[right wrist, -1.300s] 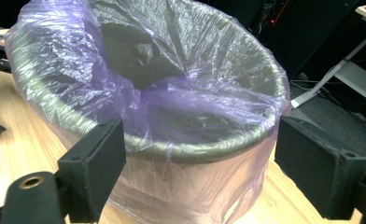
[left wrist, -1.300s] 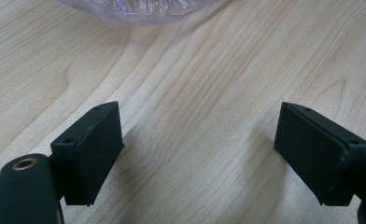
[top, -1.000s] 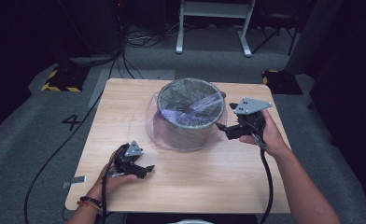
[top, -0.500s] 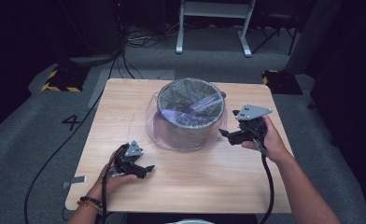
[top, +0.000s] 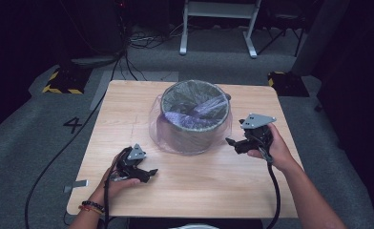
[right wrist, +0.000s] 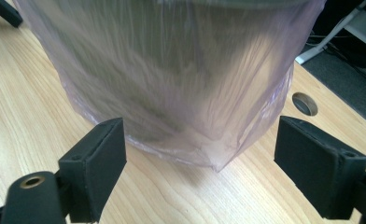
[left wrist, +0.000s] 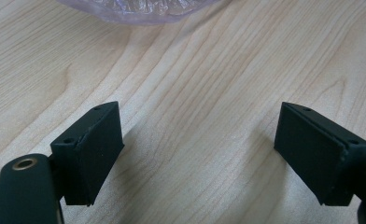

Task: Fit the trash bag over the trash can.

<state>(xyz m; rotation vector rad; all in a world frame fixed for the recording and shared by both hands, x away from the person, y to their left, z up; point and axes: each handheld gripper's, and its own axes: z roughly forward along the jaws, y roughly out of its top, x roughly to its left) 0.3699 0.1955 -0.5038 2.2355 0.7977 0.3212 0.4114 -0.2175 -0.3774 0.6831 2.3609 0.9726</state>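
Observation:
A round grey bin point(top: 194, 124) stands mid-table, lined with a thin purple-tinted plastic bag point(top: 162, 128) that hangs down over its outside. My right gripper point(top: 231, 142) is low beside the bin's right side, open, jaws pointed at it. In the right gripper view the draped bag point(right wrist: 172, 88) hangs just beyond the empty gap between my fingers point(right wrist: 95, 163). My left gripper point(top: 150, 173) rests on the table near the front left, open and empty. In the left gripper view the bag's hem point(left wrist: 139, 9) lies well ahead of its jaws.
The wooden table point(top: 128, 102) has a cable hole point(right wrist: 305, 103) near the bin. A white frame stand point(top: 218, 24) and cables point(top: 142, 40) lie on the grey floor behind. A yellow-black striped base point(top: 63, 81) sits at far left, another point(top: 283, 81) at right.
My right gripper has come down and toward the near side along the bin's right side. The left gripper has not moved.

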